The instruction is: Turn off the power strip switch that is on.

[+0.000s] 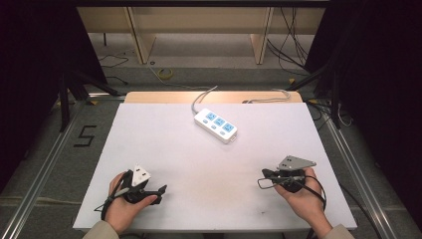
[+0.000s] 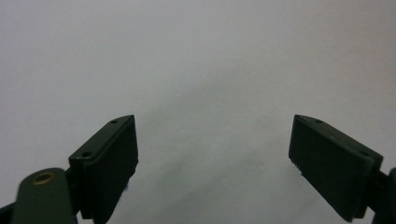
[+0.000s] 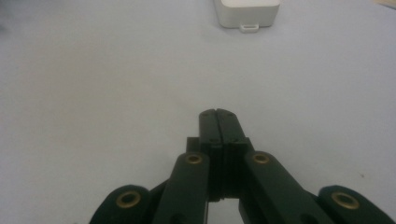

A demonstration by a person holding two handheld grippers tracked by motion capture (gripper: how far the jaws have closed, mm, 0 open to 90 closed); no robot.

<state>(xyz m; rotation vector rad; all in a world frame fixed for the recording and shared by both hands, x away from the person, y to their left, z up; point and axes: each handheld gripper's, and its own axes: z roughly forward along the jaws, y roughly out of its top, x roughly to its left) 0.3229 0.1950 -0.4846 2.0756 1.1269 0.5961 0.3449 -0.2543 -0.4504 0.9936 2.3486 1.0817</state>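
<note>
With left tool (image 2: 214, 140) spread, right tool (image 3: 218, 122) closed, the power strip (image 1: 215, 125) near the counter's far edge could be nudged.

In the right gripper view the power strip (image 3: 246, 11) is cut off by the top edge (only its near end shows), while its cord (image 1: 201, 97) drops out of sight past the table's far edge (image 1: 214, 97).

A black numeral 5 (image 1: 85, 136) is marked on the grey floor left of the table.
</note>
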